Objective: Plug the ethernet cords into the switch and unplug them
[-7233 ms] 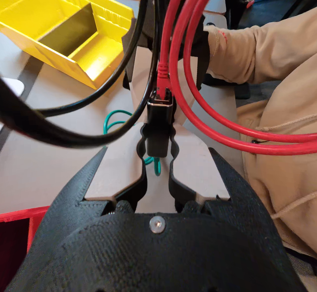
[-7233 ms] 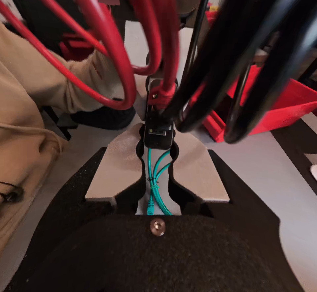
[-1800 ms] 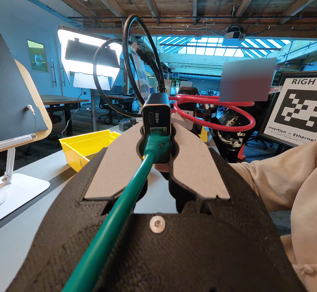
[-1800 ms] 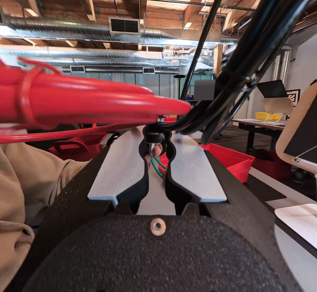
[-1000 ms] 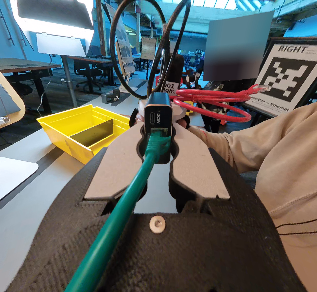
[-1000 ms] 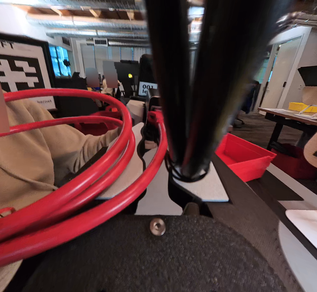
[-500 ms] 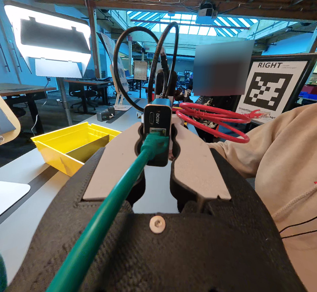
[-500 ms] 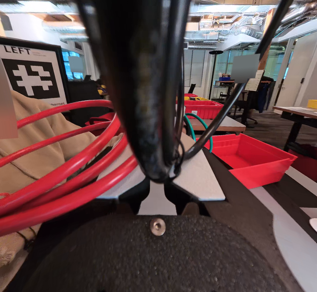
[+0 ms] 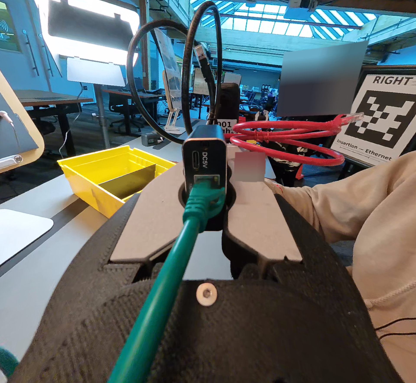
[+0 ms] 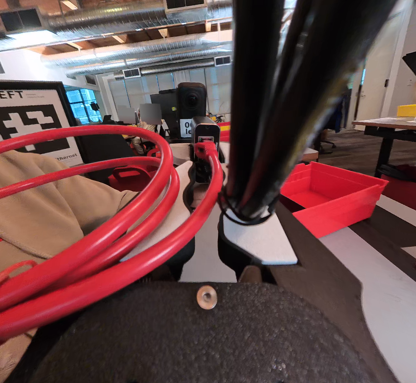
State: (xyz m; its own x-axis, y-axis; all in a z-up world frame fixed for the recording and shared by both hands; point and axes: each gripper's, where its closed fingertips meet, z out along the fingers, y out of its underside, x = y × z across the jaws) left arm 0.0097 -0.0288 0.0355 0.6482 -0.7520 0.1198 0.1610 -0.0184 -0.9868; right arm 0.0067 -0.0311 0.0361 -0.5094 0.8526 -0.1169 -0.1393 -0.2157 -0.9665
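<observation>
The switch (image 9: 204, 169), a small black box, is being held above the table (image 9: 45, 237) at centre frame, clamped between the left gripper (image 9: 206, 194) fingers. The right gripper (image 10: 203, 183) fingers are being seen closed on its far end. The red cord (image 10: 135, 214) and green cord (image 9: 171, 271) are being kept plugged in; the black cord (image 9: 157, 79), looping at 12 o'clock, shows a free plug. Unplugging is judged outstanding. The right fingertips are being hidden by cords.
</observation>
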